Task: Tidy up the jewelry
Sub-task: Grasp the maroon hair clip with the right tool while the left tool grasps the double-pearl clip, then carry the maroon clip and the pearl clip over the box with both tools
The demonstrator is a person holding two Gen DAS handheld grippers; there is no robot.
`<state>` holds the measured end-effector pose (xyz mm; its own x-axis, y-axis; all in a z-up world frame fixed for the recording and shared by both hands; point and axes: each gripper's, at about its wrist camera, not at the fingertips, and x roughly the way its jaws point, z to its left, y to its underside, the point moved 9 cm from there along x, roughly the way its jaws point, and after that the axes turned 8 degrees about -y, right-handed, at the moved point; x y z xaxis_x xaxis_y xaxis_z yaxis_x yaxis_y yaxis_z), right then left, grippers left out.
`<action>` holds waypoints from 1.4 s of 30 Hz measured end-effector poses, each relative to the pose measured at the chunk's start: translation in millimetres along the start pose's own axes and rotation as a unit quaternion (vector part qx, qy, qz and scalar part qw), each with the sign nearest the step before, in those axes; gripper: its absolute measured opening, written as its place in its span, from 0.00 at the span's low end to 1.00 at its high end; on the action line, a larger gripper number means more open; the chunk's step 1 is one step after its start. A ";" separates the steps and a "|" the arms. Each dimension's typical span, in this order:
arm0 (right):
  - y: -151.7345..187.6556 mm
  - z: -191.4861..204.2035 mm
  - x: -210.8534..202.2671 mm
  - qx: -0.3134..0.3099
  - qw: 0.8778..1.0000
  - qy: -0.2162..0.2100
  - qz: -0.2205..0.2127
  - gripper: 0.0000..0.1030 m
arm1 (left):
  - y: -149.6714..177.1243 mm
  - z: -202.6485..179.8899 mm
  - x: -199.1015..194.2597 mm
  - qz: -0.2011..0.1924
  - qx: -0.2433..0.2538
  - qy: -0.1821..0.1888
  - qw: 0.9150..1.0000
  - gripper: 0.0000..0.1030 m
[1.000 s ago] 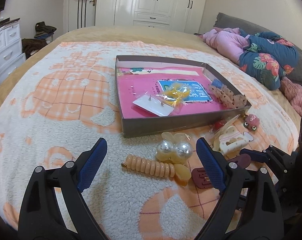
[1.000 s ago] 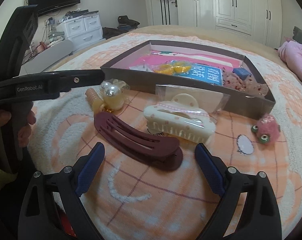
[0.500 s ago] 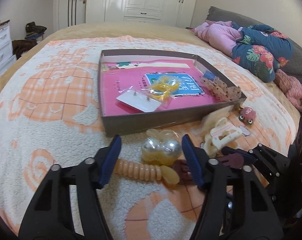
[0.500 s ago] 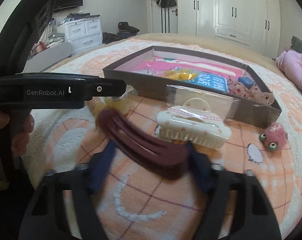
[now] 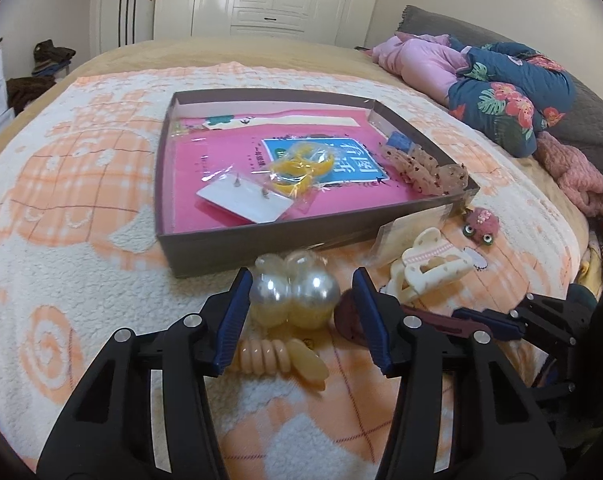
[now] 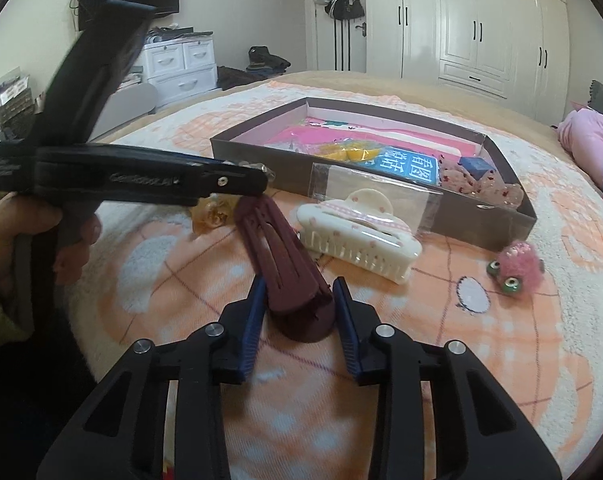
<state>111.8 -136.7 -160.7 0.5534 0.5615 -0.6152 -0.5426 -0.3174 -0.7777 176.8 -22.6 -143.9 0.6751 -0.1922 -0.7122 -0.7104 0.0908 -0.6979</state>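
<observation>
A shallow brown box (image 5: 261, 246) (image 6: 257, 152) with a pink floor lies on the bed and holds packets and hair ties. My left gripper (image 5: 301, 316) has its jaws around the pearl-ball hair tie (image 5: 293, 294) in front of the box; the left pad touches it, the right pad stands just off it. A ribbed peach clip (image 5: 277, 358) lies beneath. My right gripper (image 6: 299, 318) is shut on the near end of the maroon hair clip (image 6: 281, 260), which also shows in the left wrist view (image 5: 349, 316).
A cream claw clip (image 5: 429, 268) (image 6: 357, 240) on a clear packet lies right of the pearls. A pink fuzzy clip with green eyes (image 5: 481, 224) (image 6: 515, 266) sits by the box corner. Pink and floral bedding (image 5: 481, 80) is piled far right. The blanket (image 5: 61, 280) is fluffy.
Both grippers moved forward and narrowed. The left jaws came around the pearl hair tie. The right jaws closed on the maroon clip.
</observation>
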 end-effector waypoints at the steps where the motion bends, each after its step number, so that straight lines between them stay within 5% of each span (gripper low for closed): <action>1: 1.4 0.3 -2.7 -0.002 1.000 0.000 0.000 0.31 | -0.7 -0.7 2.6 0.003 -0.002 0.002 1.000 0.37; 6: 8.2 1.5 -10.0 -0.008 1.000 -0.012 0.007 0.30 | 0.2 -1.3 5.9 0.010 -0.003 0.003 1.000 0.34; 14: 0.9 5.6 12.6 -0.023 0.999 -0.034 0.024 0.52 | 0.2 1.5 -1.1 -0.001 -0.004 -0.003 1.000 0.34; 15: -0.2 7.4 14.9 -0.028 0.999 -0.035 0.023 0.51 | -0.2 2.0 -2.4 -0.003 -0.004 -0.003 1.000 0.34; 17: -1.3 10.1 16.9 -0.041 0.998 -0.032 0.021 0.31 | -1.8 3.5 -7.2 -0.011 -0.006 -0.004 1.000 0.34; 27: -3.9 10.4 -13.9 -0.048 0.998 -0.028 -0.002 0.30 | -12.4 5.0 -28.0 -0.043 -0.012 -0.011 0.999 0.34; 42: -40.4 -51.2 -62.4 0.016 0.996 0.052 -0.074 0.30 | -31.2 -18.5 -37.2 -0.059 0.001 -0.002 0.998 0.34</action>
<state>131.5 -198.0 -97.4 0.6897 0.5177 -0.5063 -0.4695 -0.2127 -0.8570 170.2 -36.4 -94.2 0.7554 -0.1975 -0.6248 -0.6250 0.0694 -0.7776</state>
